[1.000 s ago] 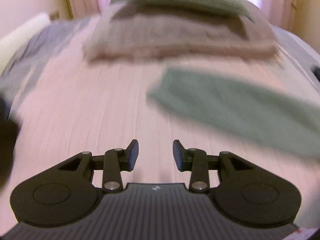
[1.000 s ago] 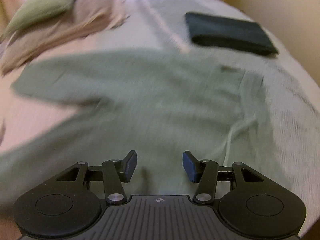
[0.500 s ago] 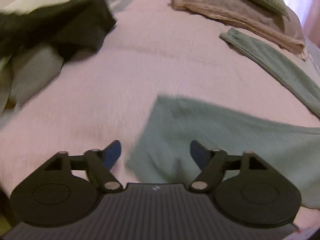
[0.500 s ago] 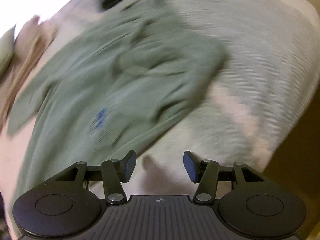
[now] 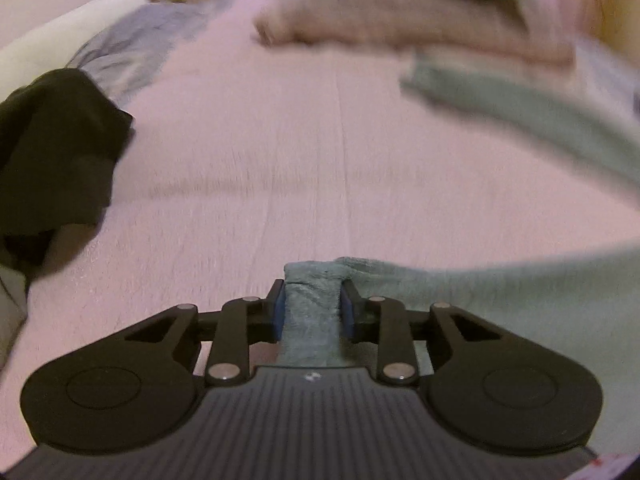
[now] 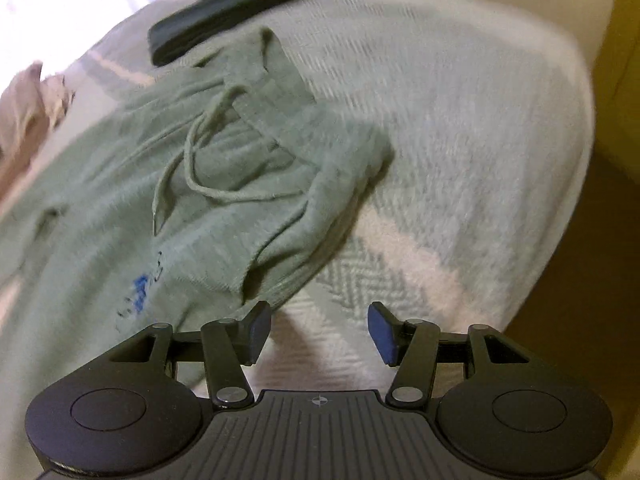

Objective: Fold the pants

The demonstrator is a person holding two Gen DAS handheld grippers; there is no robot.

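Note:
Green sweatpants (image 6: pixel 168 200) lie spread on the bed, waistband and drawstring (image 6: pixel 200 160) toward the right wrist view's centre. My right gripper (image 6: pixel 318 330) stands open just off the waistband's near corner, nothing between its fingers. In the left wrist view my left gripper (image 5: pixel 313 312) is shut on the hem of one green pant leg (image 5: pixel 500 300), which runs off to the right. The other leg (image 5: pixel 520 112) lies farther back at the right.
A pink bedspread (image 5: pixel 300 160) covers the bed. A dark garment (image 5: pixel 52 148) is heaped at the left. A beige blanket (image 5: pixel 400 24) with a green pillow sits at the head. A folded dark item (image 6: pixel 228 12) lies beyond the waistband. The bed's edge (image 6: pixel 560 220) drops away at the right.
My left gripper has come down onto the pant leg's end and shut on it. My right gripper has moved closer to the waistband corner, still open.

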